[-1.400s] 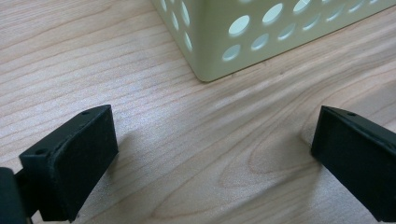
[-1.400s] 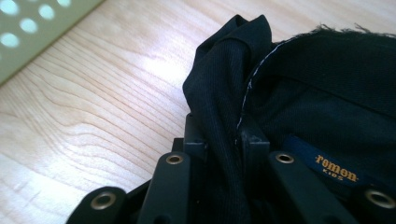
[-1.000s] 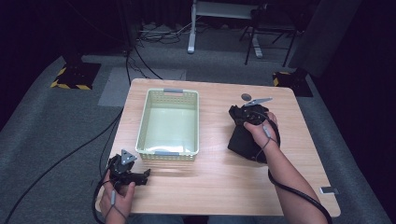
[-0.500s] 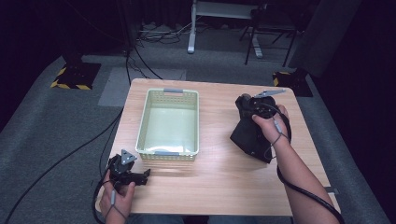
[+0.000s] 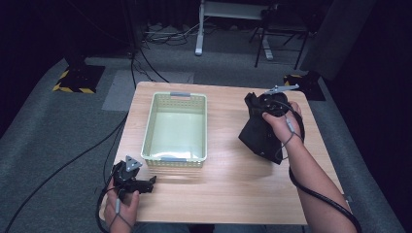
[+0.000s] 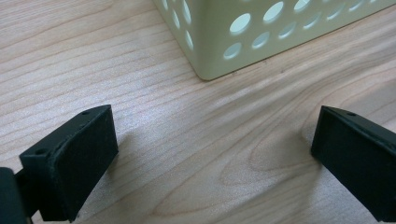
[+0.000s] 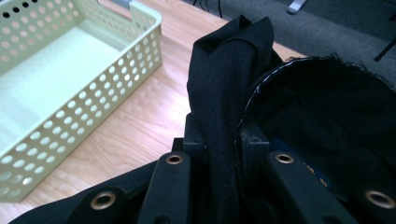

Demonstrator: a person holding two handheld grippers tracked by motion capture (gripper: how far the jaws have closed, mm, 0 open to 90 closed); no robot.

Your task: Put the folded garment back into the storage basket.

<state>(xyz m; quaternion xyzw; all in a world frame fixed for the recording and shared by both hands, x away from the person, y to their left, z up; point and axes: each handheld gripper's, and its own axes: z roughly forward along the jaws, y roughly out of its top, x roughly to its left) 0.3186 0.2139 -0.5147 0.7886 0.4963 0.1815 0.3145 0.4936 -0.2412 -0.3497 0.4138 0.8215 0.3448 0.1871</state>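
Fingers of the right gripper point(image 7: 223, 154) are clamped on a fold of the black garment point(image 7: 233, 84), the ribbed cloth pinched upright between them and the rest of it bulging to their right and draping beneath. Seen from the high view, the garment point(image 5: 262, 133) hangs from that grip, its lower edge at or just above the counter point(image 5: 228, 184); contact cannot be confirmed. Beyond the fingers and to their left stands the pale green basket point(image 7: 70, 79), open-topped and empty, apart from the cloth.

Fingers of the left gripper point(image 6: 210, 154) are spread wide with nothing between them, hovering low over bare wood, a corner of the basket point(image 6: 219, 51) just ahead.

Assessment: the step in hand appears to be carrying the garment toward the basket. To do it well, the pinch should be held firm, the cloth lifted until its trailing edge clears the near basket wall, and release made only once the bulk sits over the basket floor. The left gripper could steady the basket rim should the cloth drag.
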